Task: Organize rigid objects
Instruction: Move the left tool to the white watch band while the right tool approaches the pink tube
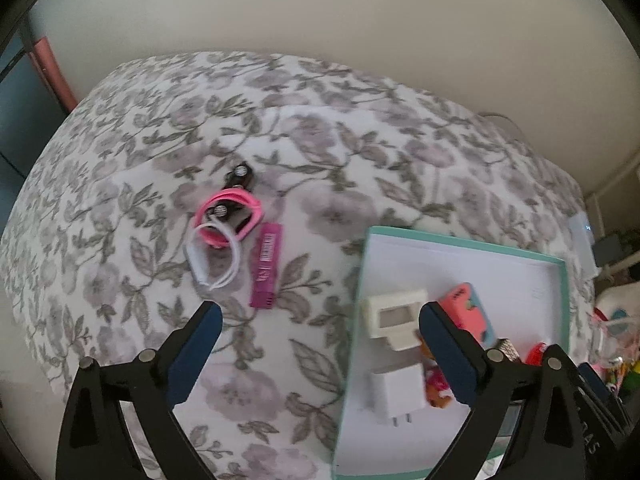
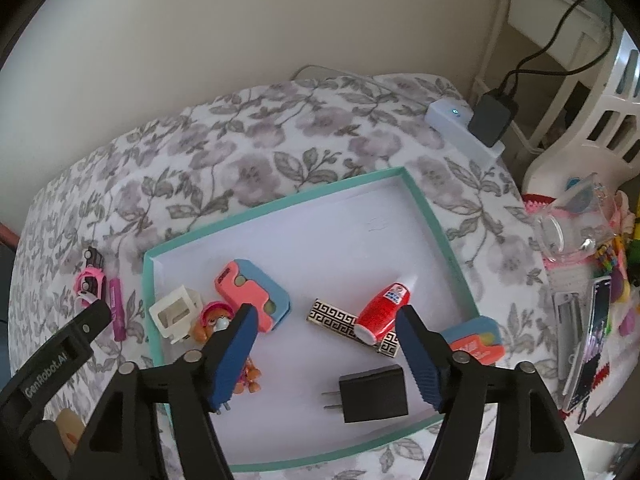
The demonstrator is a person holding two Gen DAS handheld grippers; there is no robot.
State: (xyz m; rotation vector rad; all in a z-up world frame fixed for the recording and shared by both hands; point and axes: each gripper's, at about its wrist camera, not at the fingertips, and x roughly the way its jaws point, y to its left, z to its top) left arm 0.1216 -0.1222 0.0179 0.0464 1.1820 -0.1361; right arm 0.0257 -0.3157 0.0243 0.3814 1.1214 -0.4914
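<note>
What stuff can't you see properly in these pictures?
- Orange toy figure: right wrist view, partly behind the right claw finger.
- White charger: right wrist view, only its prongs show.
- Pink tube lettering: left wrist view, too blurred.
- Black toy car: left wrist view, partly under pink band.

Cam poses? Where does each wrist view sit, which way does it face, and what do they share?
Left wrist: on the left gripper, looking forward and down at the floral cloth; own open fingers frame the tray's left edge.
Right wrist: on the right gripper, looking down into the tray; own open fingers show, left gripper intrudes at lower left.
Shared: tray, pink stick, white holder.
</note>
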